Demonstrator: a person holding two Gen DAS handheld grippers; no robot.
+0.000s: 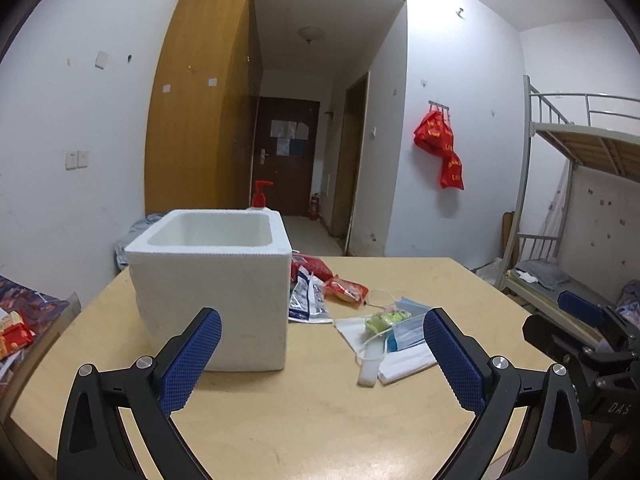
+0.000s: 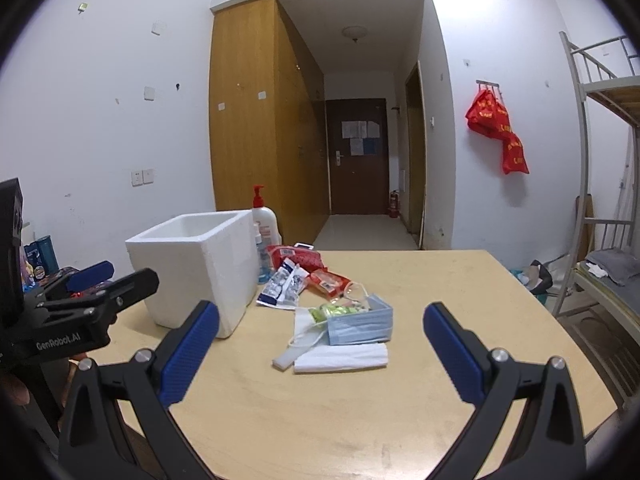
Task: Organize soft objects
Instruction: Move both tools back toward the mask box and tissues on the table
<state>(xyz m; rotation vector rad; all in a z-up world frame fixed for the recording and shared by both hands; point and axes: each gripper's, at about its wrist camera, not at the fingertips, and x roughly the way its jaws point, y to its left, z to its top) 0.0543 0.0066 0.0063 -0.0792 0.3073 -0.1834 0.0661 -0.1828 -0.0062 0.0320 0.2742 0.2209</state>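
Observation:
A white foam box (image 1: 212,284) stands open-topped on the wooden table (image 1: 320,412); it also shows in the right wrist view (image 2: 196,268). Right of it lies a pile of soft items: blue face masks (image 2: 358,322), folded white tissue (image 2: 342,358), a green packet (image 2: 334,312), a blue-and-white pouch (image 2: 282,286) and red packets (image 2: 296,258). My left gripper (image 1: 322,360) is open and empty, in front of the box. My right gripper (image 2: 320,354) is open and empty, short of the pile.
A red-pump lotion bottle (image 2: 264,220) stands behind the box. A bunk bed (image 1: 580,208) is at the right, cluttered things (image 1: 16,332) at the left. Red bags (image 2: 498,132) hang on the wall. The table's near half is bare wood.

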